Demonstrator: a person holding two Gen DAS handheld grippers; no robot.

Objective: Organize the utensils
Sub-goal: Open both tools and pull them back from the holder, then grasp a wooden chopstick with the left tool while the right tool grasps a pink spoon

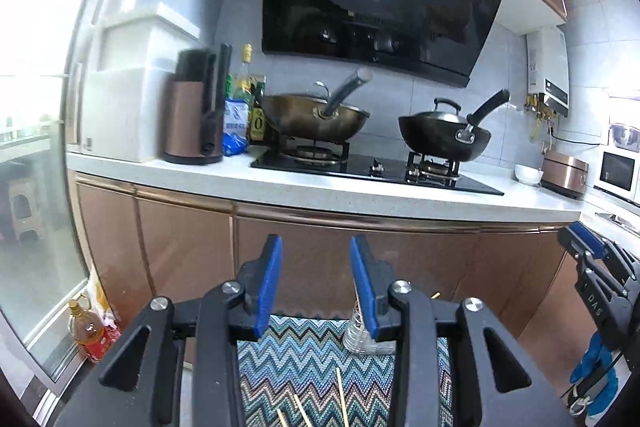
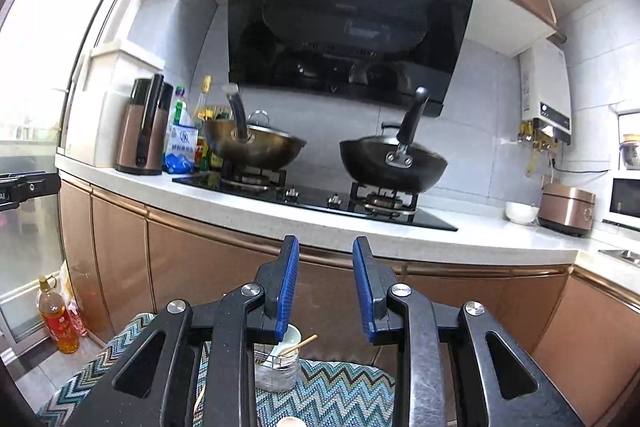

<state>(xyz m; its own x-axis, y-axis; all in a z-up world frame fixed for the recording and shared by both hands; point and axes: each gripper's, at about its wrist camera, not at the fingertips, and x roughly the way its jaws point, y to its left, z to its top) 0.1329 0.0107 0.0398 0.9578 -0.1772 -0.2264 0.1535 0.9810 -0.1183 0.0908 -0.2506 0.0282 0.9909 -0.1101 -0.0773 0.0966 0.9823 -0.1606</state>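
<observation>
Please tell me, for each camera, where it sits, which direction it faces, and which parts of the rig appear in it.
Left wrist: on the left claw, facing the stove; the right claw shows at right.
Right wrist: on the right claw, facing the stove; only its own open fingers are clear.
Shared: both woks, the clear jar and the zigzag mat.

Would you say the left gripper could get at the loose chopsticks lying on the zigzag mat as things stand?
Probably yes. The left gripper is open and empty, the chopsticks lie bare on the mat just below it, and only the clear jar stands nearby.
</observation>
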